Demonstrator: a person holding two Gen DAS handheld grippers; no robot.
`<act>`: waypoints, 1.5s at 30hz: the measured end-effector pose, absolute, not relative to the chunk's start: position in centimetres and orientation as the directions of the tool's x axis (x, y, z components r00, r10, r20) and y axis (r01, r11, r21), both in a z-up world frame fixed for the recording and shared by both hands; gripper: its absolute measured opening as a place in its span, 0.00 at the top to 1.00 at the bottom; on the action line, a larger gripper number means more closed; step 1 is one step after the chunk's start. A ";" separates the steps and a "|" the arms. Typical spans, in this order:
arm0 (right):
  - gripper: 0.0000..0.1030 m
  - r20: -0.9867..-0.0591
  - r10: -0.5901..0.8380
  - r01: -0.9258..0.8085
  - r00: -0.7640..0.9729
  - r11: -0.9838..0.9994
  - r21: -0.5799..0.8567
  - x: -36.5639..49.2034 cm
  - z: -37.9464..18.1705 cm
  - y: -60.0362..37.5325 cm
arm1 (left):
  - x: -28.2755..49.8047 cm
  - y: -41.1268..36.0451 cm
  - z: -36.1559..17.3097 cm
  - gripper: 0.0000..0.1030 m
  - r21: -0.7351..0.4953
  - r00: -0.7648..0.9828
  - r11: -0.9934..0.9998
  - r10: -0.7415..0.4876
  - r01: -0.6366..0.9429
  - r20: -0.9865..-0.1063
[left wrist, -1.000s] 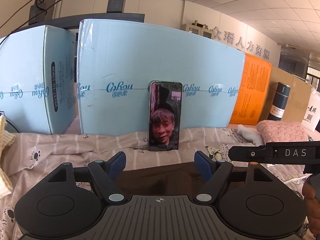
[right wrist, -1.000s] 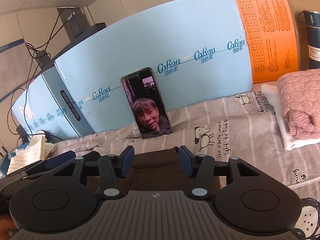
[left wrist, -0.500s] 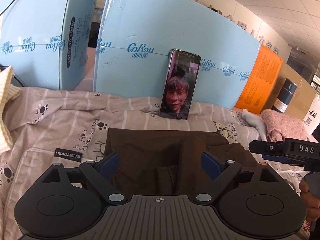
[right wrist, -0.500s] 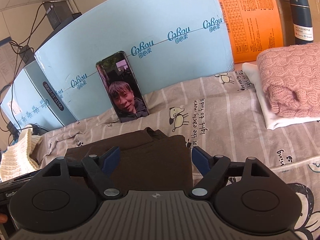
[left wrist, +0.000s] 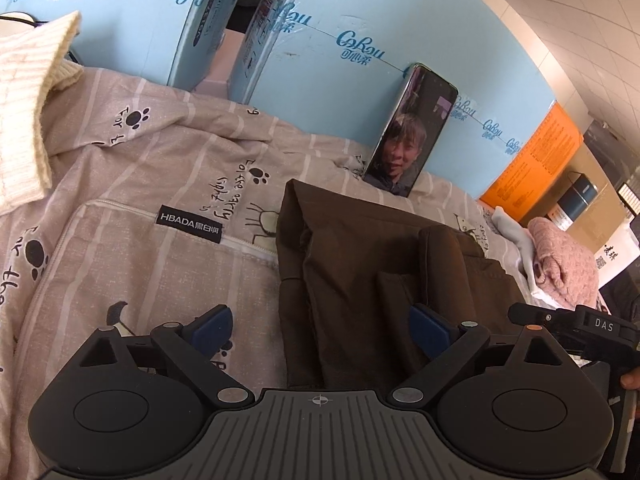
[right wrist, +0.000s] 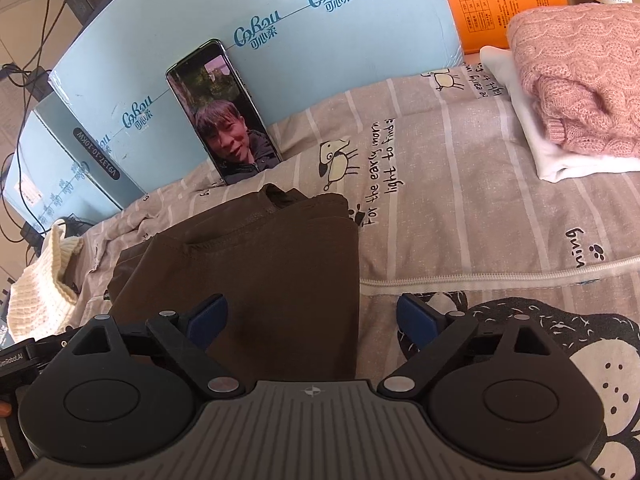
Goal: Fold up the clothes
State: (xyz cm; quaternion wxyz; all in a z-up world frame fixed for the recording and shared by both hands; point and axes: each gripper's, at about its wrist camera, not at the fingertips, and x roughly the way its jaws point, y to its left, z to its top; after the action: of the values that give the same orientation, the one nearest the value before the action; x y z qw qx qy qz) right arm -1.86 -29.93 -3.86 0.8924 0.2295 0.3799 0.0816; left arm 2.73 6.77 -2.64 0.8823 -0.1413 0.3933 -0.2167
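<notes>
A bed covered by a grey striped duvet cover (right wrist: 480,216) printed with paw marks, cartoon dogs and handwriting fills both views. Along its far edge, from 10 to 1 o'clock, stand light-blue cartons (right wrist: 304,40) marked with a blue logo; their tops are out of frame, so what is in them cannot be told. An orange carton (right wrist: 500,0) stands at 1 o'clock beside them.

The brown garment (right wrist: 256,264) lies folded at the centre of the bed, its near edge under both cameras. At 2 o'clock in the right wrist view a folded pink knit sweater (right wrist: 584,80) sits on top of a folded white garment (right wrist: 536,148). At 9 o'clock a cream ribbed knit (right wrist: 44,300) lies bunched at the bed's edge.

A smartphone (right wrist: 222,112) leans upright against the blue carton at 11 o'clock, screen lit.

The left claw (left wrist: 320,330) is opening, its 2 blue pads wide apart over the garment's left edge, not pressing it. The right claw (right wrist: 312,320) is opening too, pads straddling the garment's right edge without gripping.
</notes>
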 end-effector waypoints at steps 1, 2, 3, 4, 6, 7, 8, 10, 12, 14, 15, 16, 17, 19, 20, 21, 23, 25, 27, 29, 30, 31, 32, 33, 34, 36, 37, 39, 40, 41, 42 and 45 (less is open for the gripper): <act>0.11 -0.638 0.332 0.024 0.695 0.876 0.482 -1.8 -3.8 -29.9 | 2.9 6.7 -2.4 0.06 -0.416 0.593 0.865 -0.497 0.280 -0.634; 0.11 -0.634 0.345 0.018 0.691 0.870 0.493 -1.8 -3.8 -30.0 | 2.9 6.6 -2.2 0.06 -0.416 0.590 0.862 -0.502 0.288 -0.632; 0.10 -0.630 0.367 0.007 0.684 0.861 0.509 -1.9 -3.8 -29.9 | 3.0 6.5 -2.1 0.06 -0.420 0.587 0.859 -0.508 0.293 -0.631; 0.10 -0.627 0.389 -0.005 0.675 0.852 0.524 -1.9 -3.8 -29.9 | 3.0 6.6 -2.2 0.06 -0.427 0.582 0.855 -0.516 0.295 -0.629; 0.08 -0.629 0.407 -0.016 0.662 0.847 0.532 -2.2 -3.9 -29.8 | 3.0 6.7 -2.5 0.06 -0.443 0.571 0.846 -0.528 0.296 -0.628; 0.08 -0.631 0.411 -0.018 0.658 0.846 0.532 -2.3 -4.0 -29.8 | 3.0 6.9 -2.7 0.06 -0.449 0.567 0.844 -0.531 0.292 -0.630; 0.08 -0.630 0.411 -0.019 0.659 0.846 0.533 -2.5 -3.9 -29.9 | 3.0 7.0 -2.9 0.06 -0.453 0.565 0.843 -0.534 0.290 -0.630; 0.08 -0.624 0.425 -0.025 0.655 0.838 0.545 -2.8 -4.0 -30.1 | 3.1 7.3 -3.2 0.06 -0.462 0.561 0.839 -0.538 0.287 -0.629; 0.07 -0.616 0.437 -0.032 0.655 0.831 0.555 -2.8 -4.1 -30.2 | 3.2 7.6 -3.4 0.06 -0.484 0.555 0.826 -0.556 0.288 -0.619; 0.06 -0.603 0.458 -0.043 0.653 0.817 0.575 -2.7 -4.2 -30.2 | 3.3 7.7 -3.7 0.06 -0.516 0.544 0.803 -0.587 0.297 -0.600; 0.06 -0.592 0.476 -0.053 0.650 0.806 0.590 -2.7 -4.3 -30.1 | 3.3 7.7 -3.9 0.06 -0.530 0.542 0.791 -0.603 0.306 -0.586; 0.06 -0.586 0.487 -0.060 0.648 0.799 0.598 -2.7 -4.3 -30.1 | 3.3 7.6 -4.0 0.06 -0.542 0.538 0.779 -0.618 0.316 -0.573; 0.04 -0.580 0.497 -0.067 0.645 0.793 0.606 -2.7 -4.4 -30.0 | 3.4 7.7 -4.2 0.06 -0.560 0.533 0.763 -0.635 0.321 -0.560; 0.03 -0.568 0.517 -0.080 0.641 0.780 0.620 -2.6 -4.5 -29.9 | 3.6 7.7 -4.6 0.06 -0.604 0.519 0.727 -0.672 0.325 -0.529; 0.03 -0.562 0.522 -0.082 0.642 0.775 0.626 -2.7 -4.5 -29.8 | 3.8 7.8 -4.8 0.06 -0.626 0.511 0.708 -0.689 0.327 -0.514; 0.03 -0.552 0.536 -0.087 0.639 0.763 0.640 -2.6 -4.6 -29.9 | 3.9 7.8 -5.0 0.06 -0.648 0.502 0.688 -0.707 0.327 -0.498; 0.03 -0.540 0.549 -0.089 0.639 0.749 0.657 -2.7 -4.7 -29.8 | 4.1 7.8 -5.4 0.06 -0.694 0.485 0.643 -0.743 0.324 -0.462; 0.03 -0.532 0.552 -0.086 0.642 0.742 0.665 -2.7 -4.8 -29.8 | 4.4 7.9 -5.8 0.06 -0.742 0.464 0.587 -0.782 0.324 -0.416; 0.07 -0.529 0.548 -0.081 0.648 0.739 0.668 -2.8 -4.8 -29.8 | 4.5 7.9 -6.1 0.07 -0.775 0.459 0.542 -0.807 0.325 -0.371; 0.19 -0.526 0.541 -0.070 0.657 0.738 0.671 -2.9 -4.8 -29.8 | 4.4 7.6 -6.3 0.09 -0.783 0.464 0.524 -0.815 0.335 -0.346; 0.24 -0.525 0.535 -0.066 0.662 0.739 0.671 -2.9 -4.8 -29.8 | 4.3 7.3 -6.3 0.11 -0.777 0.465 0.527 -0.815 0.344 -0.347; 0.35 -0.524 0.530 -0.062 0.667 0.739 0.670 -2.9 -4.9 -29.8 | 4.3 7.0 -6.3 0.19 -0.766 0.466 0.540 -0.809 0.350 -0.357; 0.46 -0.523 0.530 -0.060 0.668 0.738 0.672 -2.9 -5.0 -29.8 | 4.3 6.7 -6.4 0.33 -0.759 0.466 0.547 -0.806 0.352 -0.365; 0.49 -0.522 0.530 -0.059 0.668 0.738 0.673 -2.8 -5.1 -29.9 | 4.4 6.5 -6.6 0.44 -0.758 0.464 0.550 -0.805 0.349 -0.370; 0.54 -0.521 0.533 -0.061 0.667 0.736 0.675 -2.8 -5.3 -29.9 | 4.5 6.4 -6.9 0.56 -0.757 0.462 0.553 -0.804 0.348 -0.375; 0.61 -0.507 0.540 -0.073 0.672 0.730 0.680 -2.8 -5.4 -29.9 | 4.3 6.4 -7.0 0.60 -0.755 0.465 0.551 -0.805 0.356 -0.369; 0.64 -0.496 0.544 -0.083 0.677 0.726 0.683 -2.9 -5.4 -29.9 | 4.2 6.5 -6.9 0.65 -0.754 0.467 0.547 -0.807 0.363 -0.360; 0.70 -0.449 0.567 -0.120 0.690 0.702 0.702 -3.2 -5.1 -30.2 | 4.0 6.7 -6.7 0.72 -0.754 0.476 0.535 -0.813 0.381 -0.336; 0.75 -0.423 0.585 -0.141 0.692 0.684 0.716 -3.3 -4.9 -30.2 | 3.8 6.8 -6.6 0.75 -0.754 0.481 0.530 -0.815 0.389 -0.324; 0.78 -0.396 0.602 -0.163 0.693 0.666 0.728 -3.4 -4.8 -30.3 | 3.7 6.9 -6.4 0.77 -0.753 0.485 0.526 -0.816 0.395 -0.315; 0.78 -0.372 0.618 -0.183 0.693 0.649 0.738 -3.5 -4.7 -30.3 | 3.5 7.1 -6.3 0.78 -0.752 0.490 0.523 -0.816 0.400 -0.307; 0.81 -0.335 0.638 -0.214 0.693 0.626 0.749 -3.7 -4.4 -30.1 | 2.9 7.3 -5.6 0.80 -0.738 0.510 0.526 -0.811 0.421 -0.287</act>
State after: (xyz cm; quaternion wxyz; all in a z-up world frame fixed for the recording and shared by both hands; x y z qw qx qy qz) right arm -3.68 -30.10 -4.41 0.8501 0.3520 0.3009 0.2506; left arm 2.89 7.34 -5.60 0.8135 -0.3055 0.3186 -0.3787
